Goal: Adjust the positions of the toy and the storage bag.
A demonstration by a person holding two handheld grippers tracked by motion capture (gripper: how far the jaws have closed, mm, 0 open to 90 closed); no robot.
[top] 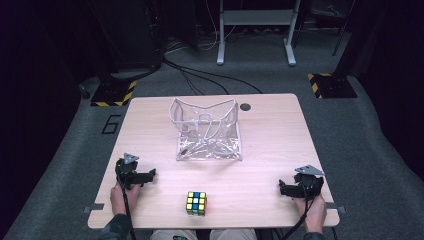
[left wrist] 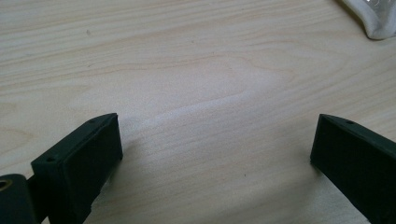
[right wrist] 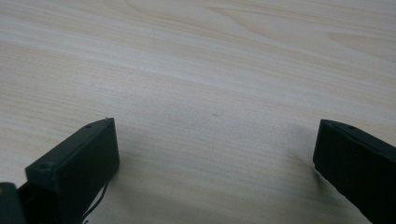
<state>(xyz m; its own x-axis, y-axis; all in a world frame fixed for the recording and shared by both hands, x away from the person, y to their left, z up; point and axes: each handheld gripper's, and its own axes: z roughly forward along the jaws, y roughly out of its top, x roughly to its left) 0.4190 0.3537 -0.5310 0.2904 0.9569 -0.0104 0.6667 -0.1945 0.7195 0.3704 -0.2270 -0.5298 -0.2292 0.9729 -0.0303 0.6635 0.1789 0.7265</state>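
Resting on the table (top: 270,135), left gripper (top: 150,176) and right gripper (top: 283,189) are held wide open, empty; bare wood is seen between jaws.

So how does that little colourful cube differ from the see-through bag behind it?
The cube is small, solid and brightly checkered; the bag is far larger, clear and hollow, its mouth gaping upward. The cube sits near the table's front edge between the two hands; the bag sits further back, mid-table. Both rest on the table, untouched by either tool.

Right gripper (right wrist: 215,154) fingers (right wrist: 74,172) spread wide — bare wooden table (right wrist: 210,70) between
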